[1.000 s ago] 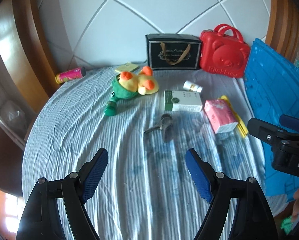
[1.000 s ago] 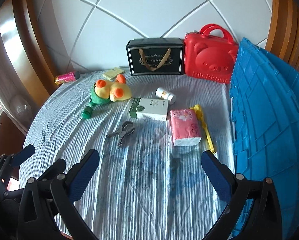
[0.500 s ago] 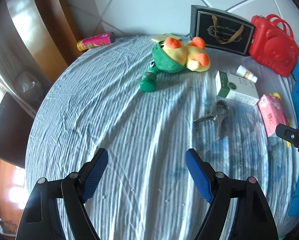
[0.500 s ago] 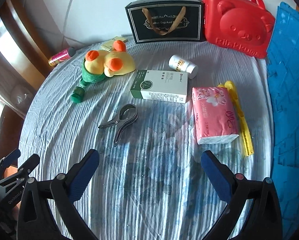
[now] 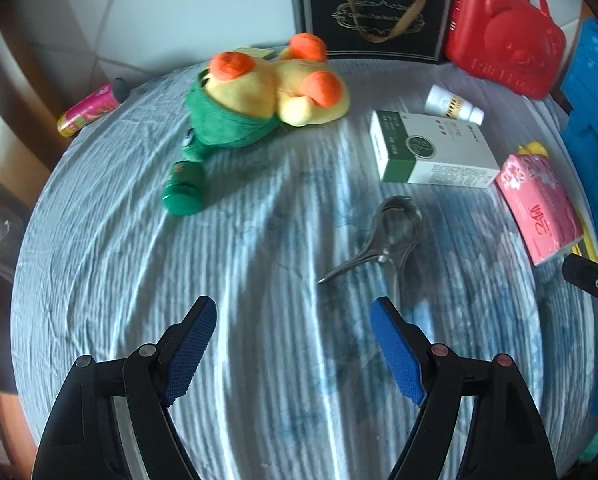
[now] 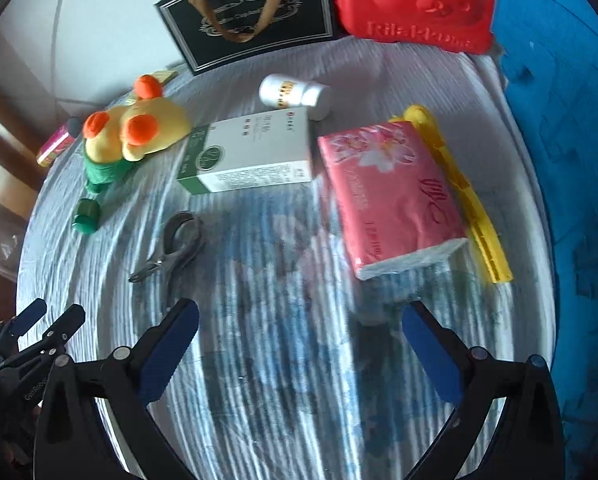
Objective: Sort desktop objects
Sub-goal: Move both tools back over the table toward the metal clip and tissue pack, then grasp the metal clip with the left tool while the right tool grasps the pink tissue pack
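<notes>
Bench (image 5: 99,280): round top under a crinkled, ribbed pale-blue cloth with faint floral print. Left claw (image 5: 293,344): 2 black arms with ridged blue pads, jaws spread wide, nothing between them. Right claw (image 6: 301,348): same build, jaws wide apart and empty.

Objects on the cloth: a soft plush toy (image 5: 267,100), yellow with orange knobs and a green wrap; a green cap (image 5: 183,192) just below it; a steel clip (image 5: 391,236) with looped handles, smooth and grey; a rectangular white-and-green carton (image 5: 431,152); a small white cylindrical bottle (image 5: 453,106) lying on its side behind the carton; a glossy pink tissue pack (image 6: 391,196); a long yellow plastic strip (image 6: 467,204) touching the pack's right edge; a pink tube (image 5: 91,110) at the far left rim. At the back stand a black gift bag (image 5: 371,20) with gold cord handles and a moulded red bear case (image 5: 503,40). A ribbed blue crate (image 6: 559,160) borders the right side.

The clip lies just ahead of the left claw's right pad, apart from it. The tissue pack lies just ahead of the right claw, between its pads' lines, untouched.
</notes>
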Motion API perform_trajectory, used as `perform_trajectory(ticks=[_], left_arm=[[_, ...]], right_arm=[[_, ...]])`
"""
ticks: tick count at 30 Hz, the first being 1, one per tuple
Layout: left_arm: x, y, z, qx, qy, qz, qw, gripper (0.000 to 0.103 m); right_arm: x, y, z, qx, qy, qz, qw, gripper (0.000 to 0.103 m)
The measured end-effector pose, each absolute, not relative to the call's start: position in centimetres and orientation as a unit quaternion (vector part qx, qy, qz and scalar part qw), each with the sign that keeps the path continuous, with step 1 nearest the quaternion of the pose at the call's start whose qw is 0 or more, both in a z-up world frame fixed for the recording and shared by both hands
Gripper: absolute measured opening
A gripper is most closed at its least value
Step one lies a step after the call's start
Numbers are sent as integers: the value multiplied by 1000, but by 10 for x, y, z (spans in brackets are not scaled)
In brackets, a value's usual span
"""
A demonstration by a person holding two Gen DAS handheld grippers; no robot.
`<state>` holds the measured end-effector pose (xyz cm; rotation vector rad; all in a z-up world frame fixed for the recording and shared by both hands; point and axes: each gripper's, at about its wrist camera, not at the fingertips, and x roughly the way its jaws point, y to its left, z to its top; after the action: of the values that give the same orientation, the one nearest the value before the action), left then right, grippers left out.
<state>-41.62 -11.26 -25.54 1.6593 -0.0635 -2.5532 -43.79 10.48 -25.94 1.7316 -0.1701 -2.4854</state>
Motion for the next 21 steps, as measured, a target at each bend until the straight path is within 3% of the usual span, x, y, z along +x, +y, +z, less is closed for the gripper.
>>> perform_trajectory(ticks=[7,18,21], left_arm=[[-458,-78,-285,567,-51,-822,11,80],[-496,-64,-320,586,-57,-808,2,82],[-499,-63,-319,585,-50,-809,-4,75]], right_arm=[[-460,146,-279,575,-80,-814,9,103],[-511,155,-309,581,-45,-812,4,103],[-517,151,-315,581,-39,-813,5,103]])
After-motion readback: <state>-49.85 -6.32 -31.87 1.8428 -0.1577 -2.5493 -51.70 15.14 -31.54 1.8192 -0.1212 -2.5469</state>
